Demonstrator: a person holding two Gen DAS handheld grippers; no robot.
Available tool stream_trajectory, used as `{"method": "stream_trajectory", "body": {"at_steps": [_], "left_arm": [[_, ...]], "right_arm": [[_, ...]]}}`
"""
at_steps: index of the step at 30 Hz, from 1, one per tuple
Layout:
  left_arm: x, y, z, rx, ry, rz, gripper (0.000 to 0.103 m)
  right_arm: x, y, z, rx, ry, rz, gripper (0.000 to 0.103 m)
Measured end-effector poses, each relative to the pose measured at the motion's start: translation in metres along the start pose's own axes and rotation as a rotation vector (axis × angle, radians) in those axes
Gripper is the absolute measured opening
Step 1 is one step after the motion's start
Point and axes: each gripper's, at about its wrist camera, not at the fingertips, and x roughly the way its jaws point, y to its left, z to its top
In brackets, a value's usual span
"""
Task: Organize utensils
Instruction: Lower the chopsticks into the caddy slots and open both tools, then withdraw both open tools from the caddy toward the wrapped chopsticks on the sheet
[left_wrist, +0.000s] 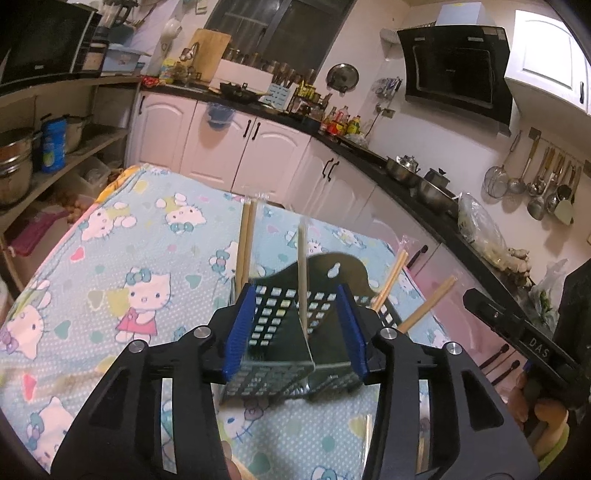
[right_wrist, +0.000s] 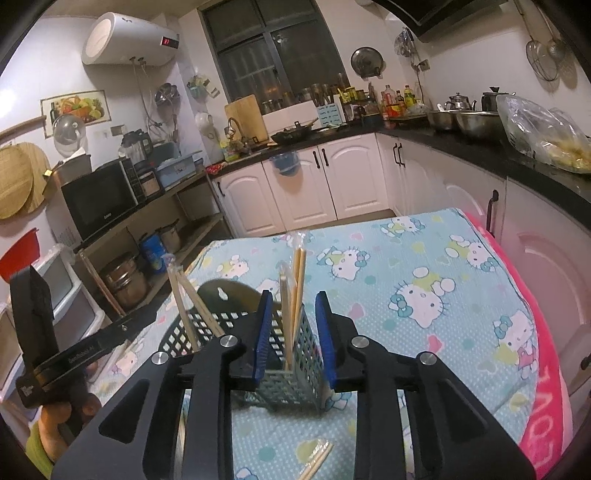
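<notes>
Kitchen table under a cartoon-cat cloth (right_wrist: 424, 266) — one black perforated utensil holder (left_wrist: 280, 314) stands on it with four wrapped chopstick pairs (right_wrist: 295, 288) upright inside. Left gripper (left_wrist: 295, 332) and right gripper (right_wrist: 291, 339) — both part-open, empty. One pair (right_wrist: 317, 458) lies on cloth.

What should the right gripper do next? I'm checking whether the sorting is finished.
Probably back away from the holder and go down for the wrapped chopsticks lying loose on the cloth in front of it. The right gripper is open, with nothing pressed between its pads, and other pairs already stand in the holder.
</notes>
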Motion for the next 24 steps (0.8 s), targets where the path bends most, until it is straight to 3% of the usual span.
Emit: {"method": "stream_trajectory", "body": {"at_steps": [8,16,24], "left_arm": [[-0.009,-0.002,-0.013,0.000,0.022,0.003,0.051],[-0.022,-0.001,-0.022,-0.008,0.031,-0.009,0.074],[-0.032,0.004,-0.035,-0.017,0.052,0.000,0.081]], "right_arm": [[-0.015,0.000,-0.008,-0.007,-0.004,-0.014,0.029],[-0.031,0.005,-0.018,-0.019,-0.006,-0.009,0.037],[-0.041,0.010,-0.033,-0.029,0.015,0.002,0.044]]}}
